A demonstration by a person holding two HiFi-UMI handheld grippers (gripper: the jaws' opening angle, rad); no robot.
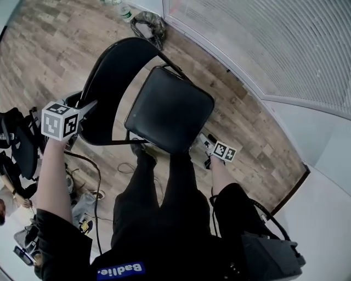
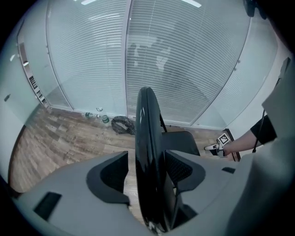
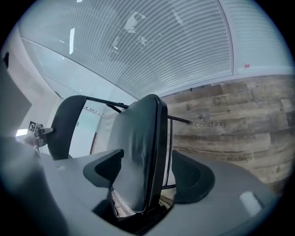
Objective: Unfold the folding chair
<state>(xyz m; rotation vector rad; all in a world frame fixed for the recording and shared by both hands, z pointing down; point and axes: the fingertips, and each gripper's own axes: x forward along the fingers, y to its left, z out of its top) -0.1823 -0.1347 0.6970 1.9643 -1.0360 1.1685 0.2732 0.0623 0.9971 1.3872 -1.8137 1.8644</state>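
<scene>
Chair [image 1: 164, 104] stands on the floor right in front of the person's legs. Seat [image 1: 170, 110] is down and looks about level, and the backrest [image 1: 112, 88] is up behind it. It looks unfolded, so the task seems basically done. What's left is probably just pulling both tools clear, and maybe checking that the seat is fully down.

Left gripper [image 2: 146, 166] is wide apart with the backrest edge between its jaws. There is a clear gap on one side and it isn't clamping. Right gripper [image 3: 147, 170] is also spread wide, with the seat edge between its jaws and nothing gripped.

Floor [image 1: 49, 60] is wood plank, with cables [image 1: 98, 181] near the person's feet. A blinds wall [image 1: 263, 44] runs behind the chair. A dark bag [image 1: 147, 23] and a bottle [image 1: 125, 11] sit at its base, well apart from the chair.
</scene>
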